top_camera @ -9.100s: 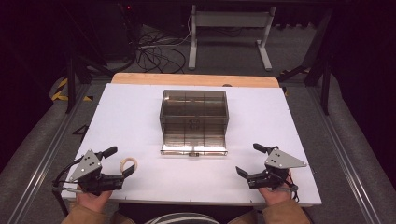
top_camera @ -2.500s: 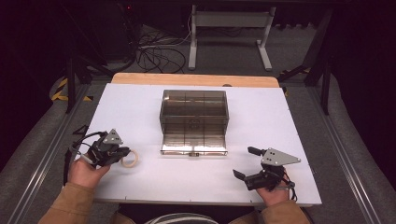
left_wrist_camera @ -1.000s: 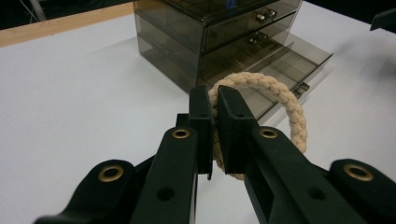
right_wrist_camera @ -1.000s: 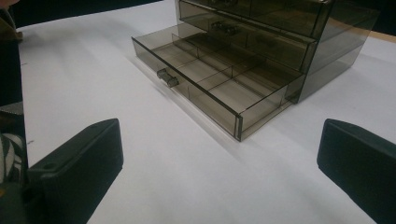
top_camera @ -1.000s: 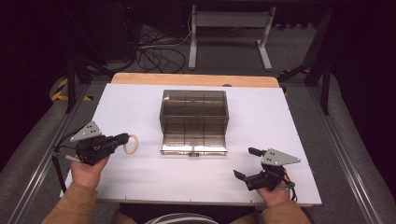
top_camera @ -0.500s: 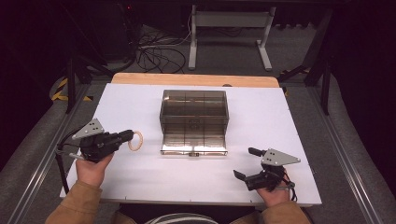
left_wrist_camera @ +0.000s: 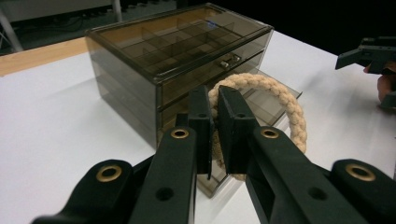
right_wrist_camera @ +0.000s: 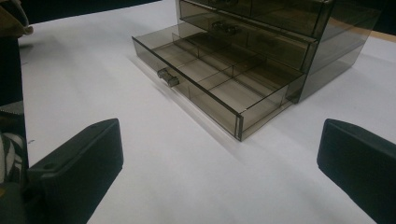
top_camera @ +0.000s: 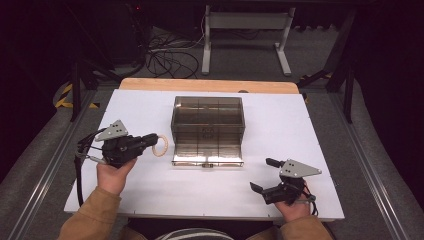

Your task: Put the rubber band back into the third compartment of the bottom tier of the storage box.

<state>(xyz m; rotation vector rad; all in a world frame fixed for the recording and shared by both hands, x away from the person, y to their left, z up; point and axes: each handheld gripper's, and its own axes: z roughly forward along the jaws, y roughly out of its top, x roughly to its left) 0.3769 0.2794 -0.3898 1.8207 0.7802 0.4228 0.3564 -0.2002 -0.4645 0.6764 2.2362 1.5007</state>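
A tan rope ring [top_camera: 160, 145] [left_wrist_camera: 275, 100] hangs above the table just left of the smoky plastic drawer box [top_camera: 207, 120] [left_wrist_camera: 177, 56]. My left gripper [top_camera: 152, 141] [left_wrist_camera: 214, 116] is shut on the ring's near side. The box's bottom drawer [top_camera: 207, 156] [right_wrist_camera: 219, 86] is pulled out, showing several bare compartments. My right gripper [top_camera: 261, 175] [right_wrist_camera: 219, 168] rests open near the front right of the table, pointing at the drawer with nothing between its jaws.
The white table [top_camera: 150, 190] ends in a wooden strip [top_camera: 210, 86] at the back. Cables and a metal stand [top_camera: 245, 35] lie on the floor beyond. Bare table surface lies between the drawer and my right gripper.
My left gripper has carried the rope ring to the right and a little up, closer to the box's left side. The right gripper has stayed where it was.
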